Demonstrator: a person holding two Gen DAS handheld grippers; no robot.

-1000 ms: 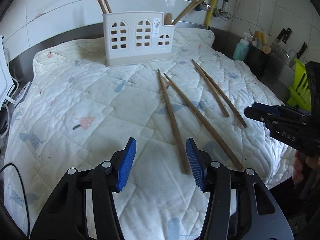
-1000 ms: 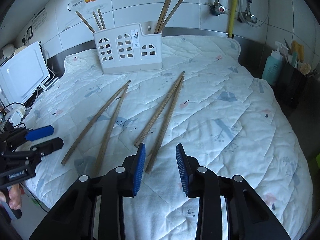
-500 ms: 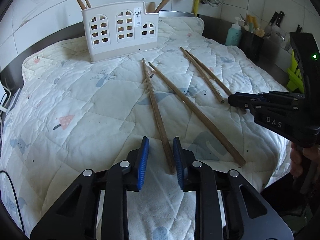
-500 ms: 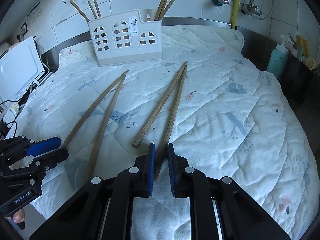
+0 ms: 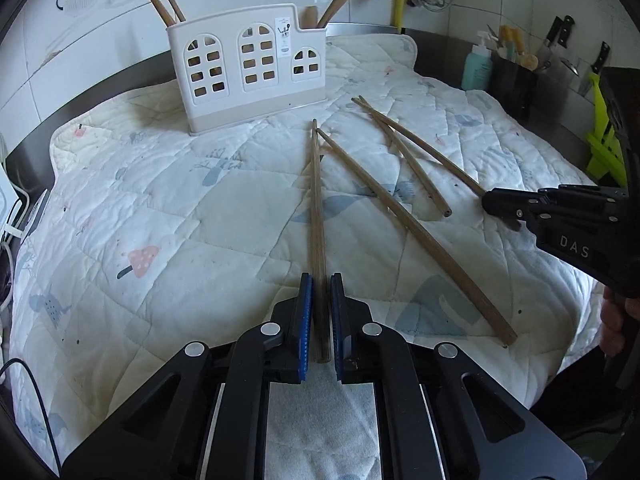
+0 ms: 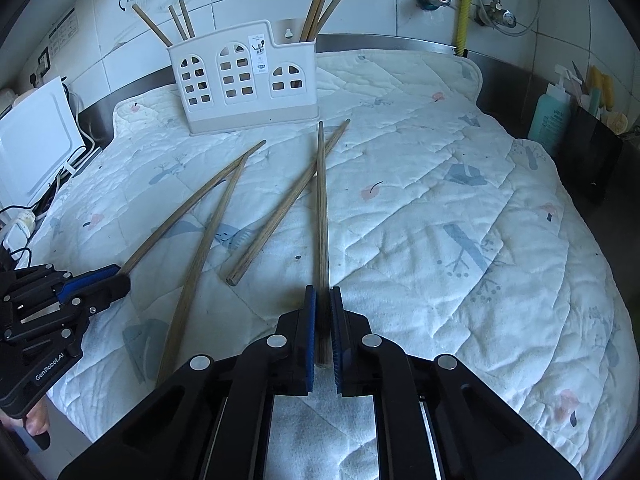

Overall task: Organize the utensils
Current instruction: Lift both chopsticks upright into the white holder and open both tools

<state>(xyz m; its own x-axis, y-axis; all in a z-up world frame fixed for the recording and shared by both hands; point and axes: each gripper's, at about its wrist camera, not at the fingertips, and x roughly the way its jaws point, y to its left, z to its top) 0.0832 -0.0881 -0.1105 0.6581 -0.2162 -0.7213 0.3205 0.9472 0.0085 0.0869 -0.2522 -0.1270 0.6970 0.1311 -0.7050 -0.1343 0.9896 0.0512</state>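
Observation:
Several long wooden chopsticks lie on a white quilted mat (image 5: 160, 208). My left gripper (image 5: 319, 284) is shut on the near end of one chopstick (image 5: 316, 200), which points toward the white utensil holder (image 5: 248, 68). My right gripper (image 6: 322, 296) is shut on the near end of another chopstick (image 6: 321, 200). A loose chopstick (image 5: 412, 228) lies right of the left one, and another (image 6: 288, 204) crosses the right one's tip. The holder (image 6: 244, 80) has chopsticks standing in its left and right compartments.
A white appliance (image 6: 32, 144) with cables stands at the left edge. A teal bottle (image 6: 548, 112) and a dark caddy (image 6: 592, 148) stand at the right. Knives (image 5: 556, 36) and a green rack (image 5: 604, 148) are at the far right. Pipes run up the tiled wall.
Both grippers moved forward and down and closed: wide open a second ago, half closed around the chopstick ends half a second ago, now clamped on them.

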